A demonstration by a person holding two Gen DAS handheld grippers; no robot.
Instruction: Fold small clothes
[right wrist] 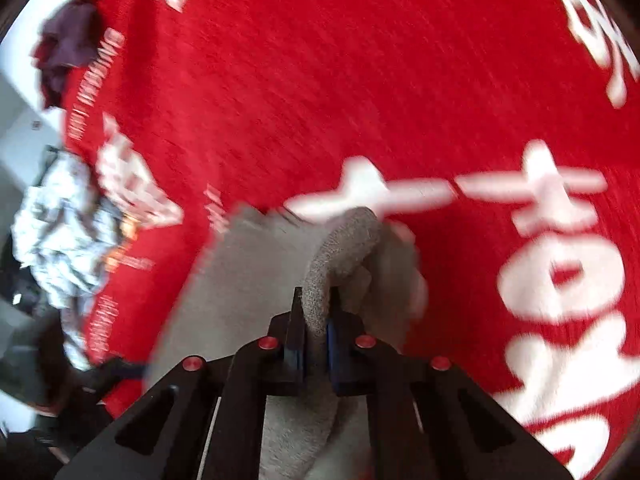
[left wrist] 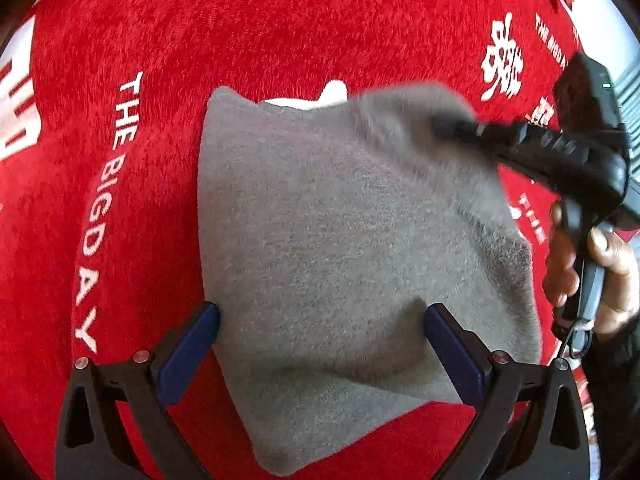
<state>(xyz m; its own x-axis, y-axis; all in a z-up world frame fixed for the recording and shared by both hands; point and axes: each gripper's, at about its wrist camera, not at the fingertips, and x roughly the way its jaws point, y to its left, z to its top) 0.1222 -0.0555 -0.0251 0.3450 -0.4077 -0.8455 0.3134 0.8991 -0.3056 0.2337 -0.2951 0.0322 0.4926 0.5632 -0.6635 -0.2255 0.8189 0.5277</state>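
A small grey knit garment (left wrist: pixel 340 248) lies on the red cloth with white lettering (left wrist: pixel 120 160). My left gripper (left wrist: pixel 320 320) is open, its blue-padded fingers (left wrist: pixel 192 344) straddling the garment's near part. My right gripper (right wrist: pixel 316 320) is shut on a fold of the grey garment (right wrist: pixel 344 248) and lifts that edge up off the cloth. In the left wrist view the right gripper (left wrist: pixel 460 128) shows blurred over the garment's far right corner, held by a hand (left wrist: pixel 592 272).
A white patterned heap of clothes (right wrist: pixel 64 236) and a dark purple garment (right wrist: pixel 68 48) lie at the left edge of the red cloth in the right wrist view. A white surface (left wrist: pixel 604 28) shows past the cloth's far right edge.
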